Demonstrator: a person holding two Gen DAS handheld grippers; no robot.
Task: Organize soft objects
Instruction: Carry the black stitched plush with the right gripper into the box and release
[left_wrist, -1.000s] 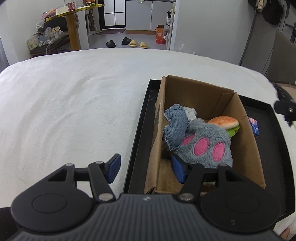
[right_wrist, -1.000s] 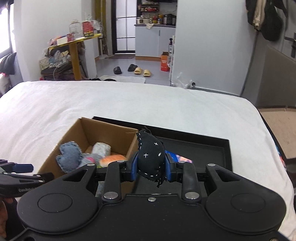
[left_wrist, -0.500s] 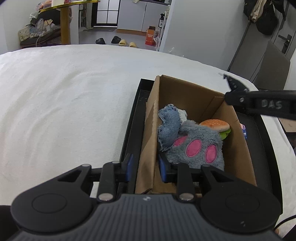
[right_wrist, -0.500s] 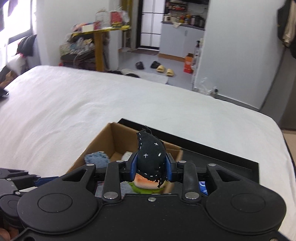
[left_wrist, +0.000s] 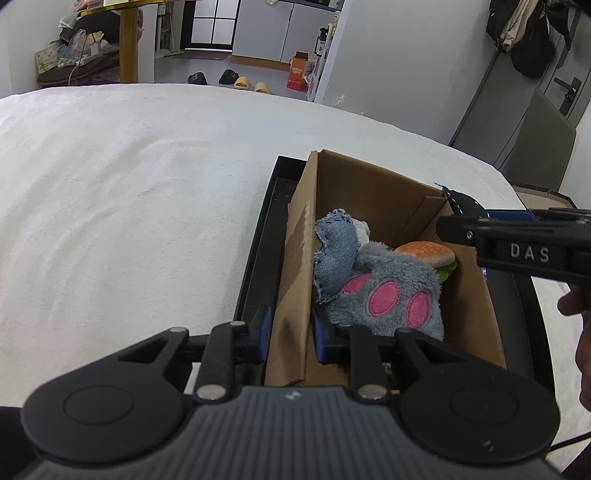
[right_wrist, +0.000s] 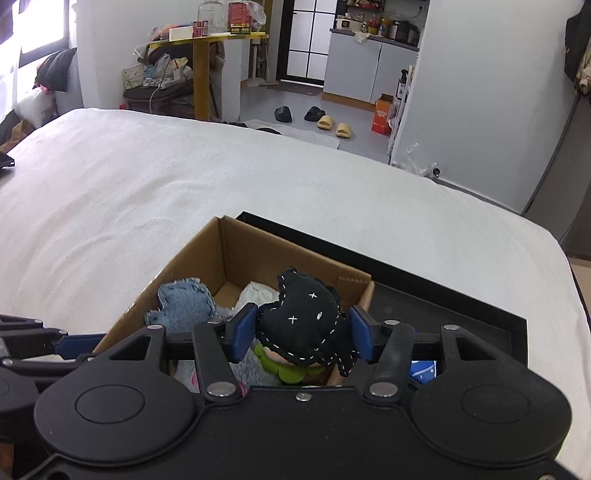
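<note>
Three soft toys are already in the box. My left gripper pinches its wall. My right gripper has opened around the black toy, dropping it in.

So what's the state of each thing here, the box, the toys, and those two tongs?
Cardboard box: open-topped, standing in the black tray.
Left tongs: closed on the box's wall.
Right tongs: over the box, fingers apart beside the black stitched toy; grip unclear.
Grey paw plush: lying inside the box.
Denim heart: inside, leaning on the plush.
Burger toy: inside, at the far end.
</note>
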